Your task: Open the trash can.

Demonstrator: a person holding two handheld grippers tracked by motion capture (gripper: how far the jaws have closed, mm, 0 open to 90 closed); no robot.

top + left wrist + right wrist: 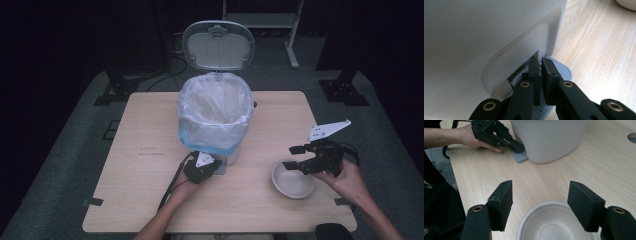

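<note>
At about five o'clock on the pale wooden surface [150, 200], the right gripper [296, 157] hangs over the near rim of the shallow white round bowl [293, 179], its jaws spread wide with nothing between them; the bowl looks empty. At six o'clock the left gripper [214, 167] has its jaws closed together, pressing on the grey ribbed pedal [564, 71] at the foot of the white pedal bin [216, 112]. The bin stands at the centre, lined with a clear plastic bag [192, 107], its round lid [218, 45] raised towards twelve o'clock; nothing shows inside. I judge the step to be grasping the bowl: next, close on its rim, keeping the pedal down.
</note>
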